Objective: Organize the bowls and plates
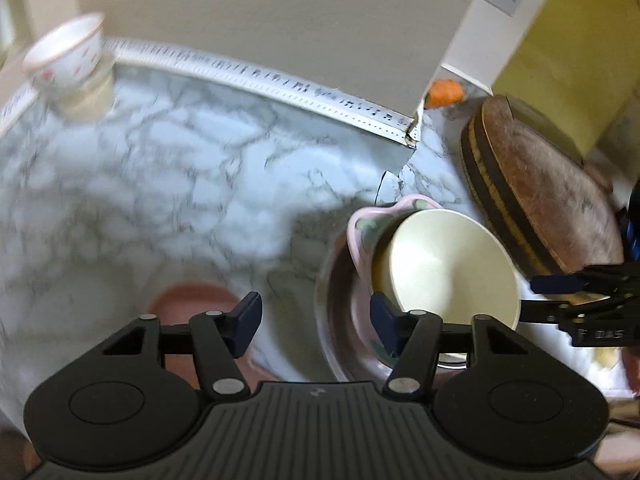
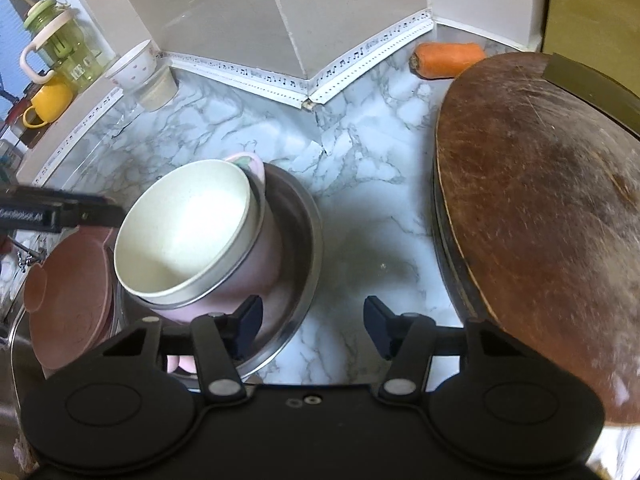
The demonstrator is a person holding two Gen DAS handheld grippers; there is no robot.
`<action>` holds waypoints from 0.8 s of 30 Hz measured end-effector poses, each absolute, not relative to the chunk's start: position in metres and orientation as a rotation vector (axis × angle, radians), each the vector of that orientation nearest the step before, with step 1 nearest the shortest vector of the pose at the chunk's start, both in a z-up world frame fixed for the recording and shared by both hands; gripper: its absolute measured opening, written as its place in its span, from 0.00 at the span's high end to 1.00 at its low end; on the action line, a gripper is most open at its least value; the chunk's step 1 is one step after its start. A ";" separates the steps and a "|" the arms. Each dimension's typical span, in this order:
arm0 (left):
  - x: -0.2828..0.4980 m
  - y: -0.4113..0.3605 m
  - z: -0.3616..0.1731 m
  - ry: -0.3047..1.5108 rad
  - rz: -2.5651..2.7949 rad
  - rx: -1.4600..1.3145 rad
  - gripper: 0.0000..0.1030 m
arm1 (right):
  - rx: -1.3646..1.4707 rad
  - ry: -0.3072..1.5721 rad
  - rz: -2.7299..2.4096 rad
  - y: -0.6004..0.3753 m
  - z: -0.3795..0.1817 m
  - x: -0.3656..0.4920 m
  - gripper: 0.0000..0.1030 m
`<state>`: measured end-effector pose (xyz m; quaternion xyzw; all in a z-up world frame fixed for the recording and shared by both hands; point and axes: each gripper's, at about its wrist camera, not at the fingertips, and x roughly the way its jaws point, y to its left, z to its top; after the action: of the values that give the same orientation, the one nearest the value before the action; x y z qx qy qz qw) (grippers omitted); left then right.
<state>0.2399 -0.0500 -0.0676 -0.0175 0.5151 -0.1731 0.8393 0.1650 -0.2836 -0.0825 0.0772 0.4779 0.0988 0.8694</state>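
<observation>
So the bowls were already nested: a cream bowl (image 2: 188, 236) sat tilted inside a pink wavy-rimmed bowl (image 2: 244, 264), both in a steel bowl (image 2: 304, 240) on the marble table (image 2: 360, 168), probably stacked to save space. A brown plate (image 2: 68, 300) lay just left of the stack. The right hand-held gripper (image 2: 312, 326) was half open with nothing between its pads, straddling the steel rim. The left hand-held gripper (image 1: 316, 320) was also half open and empty, its right finger at the pink bowl's side.
</observation>
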 end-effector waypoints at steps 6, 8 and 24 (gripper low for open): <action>0.217 -0.036 -0.078 1.127 -0.313 -0.262 0.56 | 0.196 1.040 0.245 -0.293 -0.084 0.184 0.51; 0.201 -0.031 -0.081 1.116 -0.277 -0.336 0.57 | 0.209 1.055 0.264 -0.295 -0.085 0.190 0.51; 0.150 -0.047 -0.107 1.088 -0.171 -0.535 0.67 | 0.143 1.131 0.336 -0.297 -0.095 0.239 0.69</action>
<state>0.1499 -0.0468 -0.1070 -0.2511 0.5107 -0.0800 0.8184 0.2387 -0.2968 -0.0946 0.0673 0.5327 0.1581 0.8287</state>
